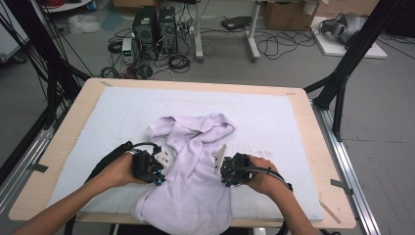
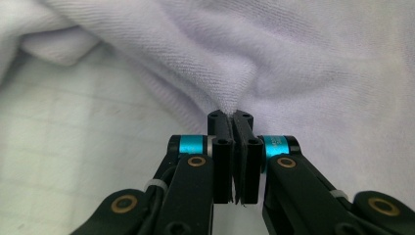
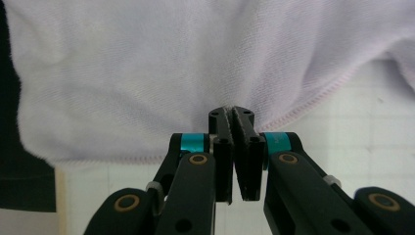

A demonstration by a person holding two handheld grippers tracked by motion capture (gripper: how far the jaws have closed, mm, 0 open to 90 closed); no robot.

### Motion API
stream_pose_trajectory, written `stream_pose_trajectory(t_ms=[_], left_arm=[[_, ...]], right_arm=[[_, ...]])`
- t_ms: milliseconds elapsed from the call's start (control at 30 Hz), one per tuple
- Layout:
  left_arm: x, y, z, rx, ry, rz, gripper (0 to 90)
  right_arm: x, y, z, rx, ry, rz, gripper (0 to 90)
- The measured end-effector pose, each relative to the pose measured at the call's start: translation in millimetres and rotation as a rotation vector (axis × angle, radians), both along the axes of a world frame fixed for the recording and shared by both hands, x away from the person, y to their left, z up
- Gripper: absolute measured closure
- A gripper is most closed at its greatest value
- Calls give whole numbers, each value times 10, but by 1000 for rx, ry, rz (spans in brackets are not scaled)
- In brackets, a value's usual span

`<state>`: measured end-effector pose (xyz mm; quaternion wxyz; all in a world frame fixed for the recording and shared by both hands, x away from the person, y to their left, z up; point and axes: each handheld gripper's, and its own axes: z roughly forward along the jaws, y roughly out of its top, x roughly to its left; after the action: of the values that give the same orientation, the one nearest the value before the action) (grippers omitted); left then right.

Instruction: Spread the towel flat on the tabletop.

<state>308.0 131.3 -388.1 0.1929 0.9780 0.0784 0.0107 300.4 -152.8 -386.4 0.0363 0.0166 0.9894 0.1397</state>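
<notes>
A pale lilac garment (image 1: 193,183) lies crumpled on the white mat (image 1: 274,112), its lower part draped over the table's near edge. My left gripper (image 1: 160,172) is at the garment's left side. In the left gripper view its jaws (image 2: 231,116) are shut on a pinched fold of the lilac cloth (image 2: 293,63). My right gripper (image 1: 222,172) is at the garment's right side. In the right gripper view its jaws (image 3: 231,113) are shut on the cloth (image 3: 147,73) near a stitched hem. A hand holds each gripper.
The mat covers a wooden table (image 1: 73,117) with a bare rim. Black frame poles (image 1: 342,73) stand at the far right and far left. Computer towers (image 1: 155,27) and cables lie on the floor beyond the table.
</notes>
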Motion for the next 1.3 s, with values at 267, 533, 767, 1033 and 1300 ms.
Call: stream_pose_trajectory(t_ms=[267,533,767,1033,1300], left_arm=[[-44,267,206,-94,-26,34,873],[-282,165,98,-84,-4,-66,721],[-174,189,113,-89,-57,-23,554],[9,39,9,-39,-51,30,551],[140,-107,-141,26,4,80,596]], right_arm=[[-131,-400,232,152,16,-40,874],[-383,-562,147,159,137,22,874],[-436,-670,10,147,138,5,668],[-276,-594,115,202,33,-61,609],[-126,-286,-131,25,10,-50,652]])
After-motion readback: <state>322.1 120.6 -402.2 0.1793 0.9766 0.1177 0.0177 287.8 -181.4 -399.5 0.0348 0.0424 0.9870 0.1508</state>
